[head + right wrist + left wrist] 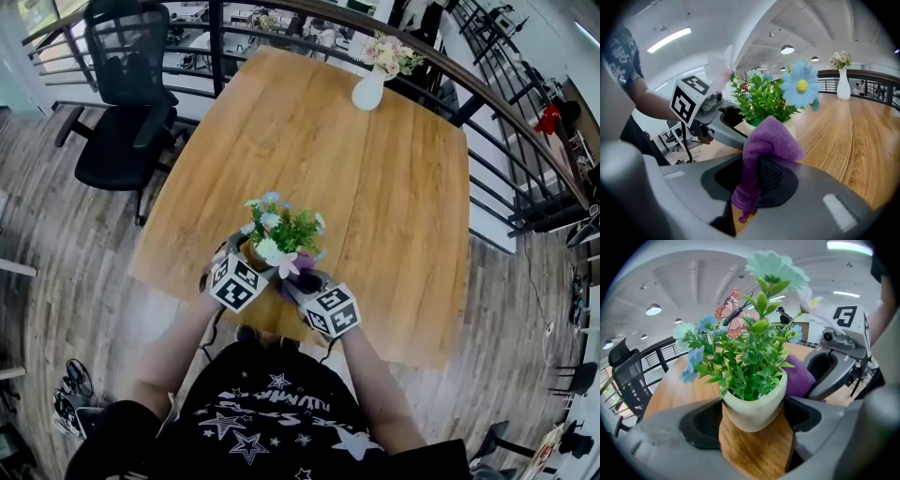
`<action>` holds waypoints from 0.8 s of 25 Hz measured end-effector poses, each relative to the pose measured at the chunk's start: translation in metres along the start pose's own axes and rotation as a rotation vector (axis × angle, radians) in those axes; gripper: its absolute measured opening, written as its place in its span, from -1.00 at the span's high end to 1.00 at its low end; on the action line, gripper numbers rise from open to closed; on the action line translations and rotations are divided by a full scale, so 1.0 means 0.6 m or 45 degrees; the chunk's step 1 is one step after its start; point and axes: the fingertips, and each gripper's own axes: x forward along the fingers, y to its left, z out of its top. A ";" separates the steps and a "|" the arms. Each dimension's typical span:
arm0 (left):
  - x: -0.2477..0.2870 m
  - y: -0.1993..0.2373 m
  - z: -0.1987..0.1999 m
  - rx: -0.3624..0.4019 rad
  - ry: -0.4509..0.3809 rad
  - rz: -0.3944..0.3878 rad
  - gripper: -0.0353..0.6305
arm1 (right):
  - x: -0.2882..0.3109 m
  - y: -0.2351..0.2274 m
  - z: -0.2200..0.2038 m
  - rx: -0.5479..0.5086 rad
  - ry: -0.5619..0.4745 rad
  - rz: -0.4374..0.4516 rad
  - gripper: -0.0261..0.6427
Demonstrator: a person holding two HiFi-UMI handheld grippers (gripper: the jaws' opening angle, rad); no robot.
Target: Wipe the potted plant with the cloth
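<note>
Potted plant (752, 401) clamped in left gripper (754, 423) fingers, cloth (771, 136) pinched in right gripper (754, 178) fingers, shirt lettering (281, 403) illegible

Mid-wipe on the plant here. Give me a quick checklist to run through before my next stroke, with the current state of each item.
1. Left gripper holds the pot: ok, jaws sit against both sides.
2. Right gripper holds the purple cloth: ok, pinched, with a fold sticking out forward.
3. Cloth reaches the plant: ok, it lies against the pot's side below the leaves.
4. Pot base rests on the table: cannot tell.
5. Room for the stroke: ok, the white vase stands at the table's far edge.
</note>
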 end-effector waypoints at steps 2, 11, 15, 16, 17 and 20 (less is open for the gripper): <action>0.001 0.000 0.001 -0.028 0.000 0.028 -0.40 | 0.004 0.007 0.002 -0.013 0.002 0.018 0.68; -0.004 -0.009 0.005 -0.119 -0.010 0.069 -0.29 | 0.001 0.004 0.002 -0.043 0.025 0.018 0.68; -0.008 -0.028 0.002 -0.075 0.000 0.049 -0.15 | -0.008 -0.005 0.002 -0.038 0.014 0.004 0.68; -0.009 -0.035 0.004 -0.066 0.000 0.034 -0.15 | -0.010 -0.007 0.004 -0.043 0.013 0.002 0.68; -0.009 -0.043 0.005 -0.063 0.001 0.018 -0.15 | -0.011 -0.008 0.004 -0.047 0.013 0.001 0.68; -0.011 -0.059 0.002 -0.056 -0.001 0.004 -0.10 | -0.011 -0.010 0.001 -0.059 0.015 -0.005 0.68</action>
